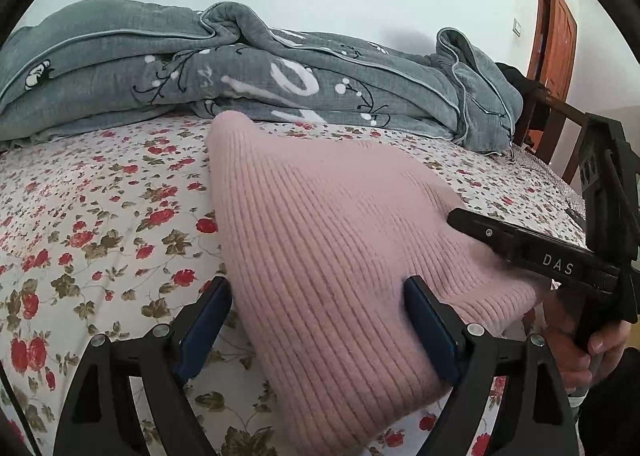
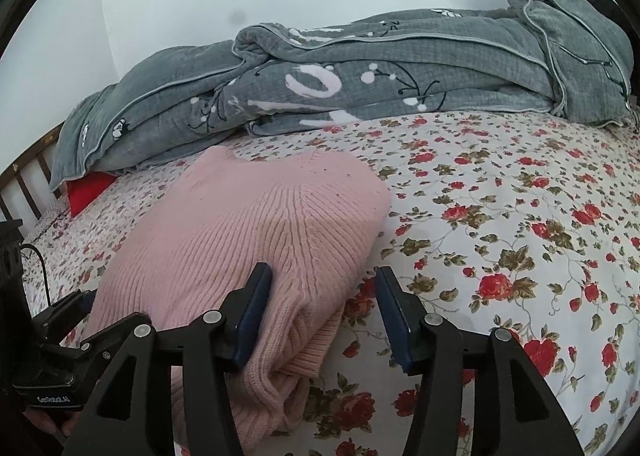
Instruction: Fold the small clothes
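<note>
Left gripper (image 1: 318, 330) and right gripper (image 2: 324, 312), both with jaws spread wide, holding nothing
Pink ribbed sweater (image 1: 320, 240), folded, lies on the floral bed sheet (image 1: 100, 223); each gripper straddles a near edge of it. Grey quilt (image 1: 248, 67) is bunched along the wall behind; red item (image 2: 86, 189) partly under the quilt's end

Left hand-held gripper (image 1: 318, 330): black angular frame, silver screws at the joints, dark blue finger pads (image 1: 430, 330). Right hand-held gripper (image 2: 324, 316) matches; white "DAS" lettering on its side. Bare-skinned right hand (image 1: 600, 352), dark sleeve behind it.
</note>
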A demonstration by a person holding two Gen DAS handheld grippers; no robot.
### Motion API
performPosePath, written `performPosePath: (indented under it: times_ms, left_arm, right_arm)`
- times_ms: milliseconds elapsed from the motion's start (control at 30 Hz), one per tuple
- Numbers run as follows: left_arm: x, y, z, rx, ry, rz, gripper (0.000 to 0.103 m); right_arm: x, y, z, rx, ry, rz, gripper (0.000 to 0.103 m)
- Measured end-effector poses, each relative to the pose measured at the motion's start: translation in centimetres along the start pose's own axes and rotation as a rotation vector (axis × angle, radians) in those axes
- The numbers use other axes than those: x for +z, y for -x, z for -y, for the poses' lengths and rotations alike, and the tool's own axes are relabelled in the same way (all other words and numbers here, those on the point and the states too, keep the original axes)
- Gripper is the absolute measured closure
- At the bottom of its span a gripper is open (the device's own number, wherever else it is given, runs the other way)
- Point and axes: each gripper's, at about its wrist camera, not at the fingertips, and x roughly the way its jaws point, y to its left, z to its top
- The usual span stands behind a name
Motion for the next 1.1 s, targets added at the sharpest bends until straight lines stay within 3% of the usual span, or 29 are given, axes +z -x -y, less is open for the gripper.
performPosePath:
  times_ms: [167, 267, 333, 467, 633, 700, 767, 800, 867, 933, 1033, 1100]
  left_arm:
    - [-0.3, 0.5, -0.8, -0.045, -0.01, -0.039, 0.015]
    - [-0.2, 1.6, -2.5, -0.105, 0.039, -0.077, 0.015]
    - [0.5, 2.6, -3.4, -0.104, 0.045, -0.064, 0.015]
    - [4.1, 3.9, -5.3, -0.057, 0.04, 0.011, 0.017]
    - [9.9, 1.2, -5.0, -0.026, -0.008, 0.067, 0.018]
    - [11.7, -1.2, -4.6, -0.046, -0.014, 0.032, 0.019]
    - [12.4, -3.7, -4.3, -0.082, -0.02, 0.01, 0.023]
    - [12.4, -5.1, -4.3, -0.098, -0.029, -0.005, 0.025]
    - [11.7, -7.7, -4.5, -0.108, -0.04, -0.063, 0.038]
    - [10.5, -10.0, -5.2, -0.096, -0.032, -0.119, 0.047]
    - [10.0, -10.6, -6.4, -0.152, 0.016, -0.128, 0.047]
    - [9.8, -10.5, -6.5, -0.167, 0.023, -0.12, 0.046]
  right_arm:
    - [0.0, 0.1, 0.2, -0.002, -0.007, -0.01, 0.044]
    - [-0.2, 0.9, 0.7, 0.007, -0.016, -0.026, 0.043]
    - [-0.2, 1.6, 0.9, 0.011, -0.008, -0.031, 0.043]
    - [1.6, 2.5, 0.9, 0.016, 0.026, -0.019, 0.043]
    - [6.2, 1.7, 0.4, 0.026, 0.01, 0.067, 0.044]
    - [7.5, 0.2, -0.2, 0.043, 0.0, 0.071, 0.052]
    - [8.0, -2.0, -0.8, 0.082, 0.005, 0.022, 0.078]
    - [8.0, -3.4, -0.9, 0.098, 0.009, -0.017, 0.082]
    - [6.4, -6.8, -0.1, 0.066, 0.0, -0.087, 0.084]
    - [6.0, -7.4, 0.4, 0.08, -0.022, -0.1, 0.084]
    - [6.0, -7.2, 1.2, 0.095, -0.064, -0.09, 0.085]
    - [5.7, -7.3, 0.0, 0.031, -0.001, -0.088, 0.085]
